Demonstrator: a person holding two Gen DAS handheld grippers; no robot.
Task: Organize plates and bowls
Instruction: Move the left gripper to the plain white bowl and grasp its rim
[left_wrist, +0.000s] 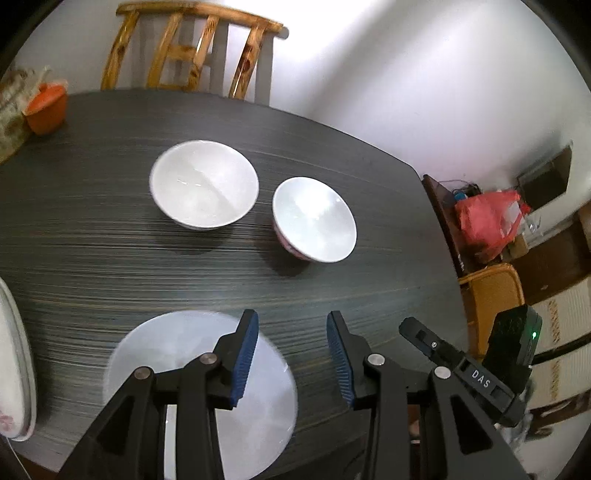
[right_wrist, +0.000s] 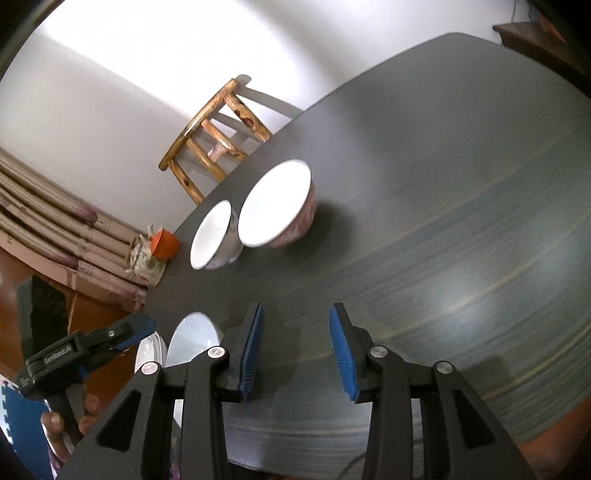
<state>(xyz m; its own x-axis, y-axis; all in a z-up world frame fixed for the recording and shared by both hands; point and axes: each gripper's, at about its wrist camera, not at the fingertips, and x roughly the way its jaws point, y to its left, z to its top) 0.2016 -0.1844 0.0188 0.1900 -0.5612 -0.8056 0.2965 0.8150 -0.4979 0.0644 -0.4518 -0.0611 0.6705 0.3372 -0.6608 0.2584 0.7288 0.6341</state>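
Two white bowls stand on the dark table: a larger one (left_wrist: 205, 184) (right_wrist: 212, 234) and one with a pink pattern outside (left_wrist: 314, 219) (right_wrist: 275, 203). A white plate (left_wrist: 255, 391) (right_wrist: 192, 343) lies near the front edge, and a second plate (left_wrist: 14, 369) (right_wrist: 149, 350) lies at the left edge. My left gripper (left_wrist: 291, 354) is open and empty, its left finger over the near plate's right side. My right gripper (right_wrist: 297, 345) is open and empty above bare table. The left gripper also shows in the right wrist view (right_wrist: 122, 336).
A wooden chair (left_wrist: 192, 51) (right_wrist: 214, 136) stands at the table's far side. An orange cup (left_wrist: 46, 109) (right_wrist: 164, 243) sits at the far left corner by a bag. A red bag (left_wrist: 487, 221) lies on furniture beyond the right edge.
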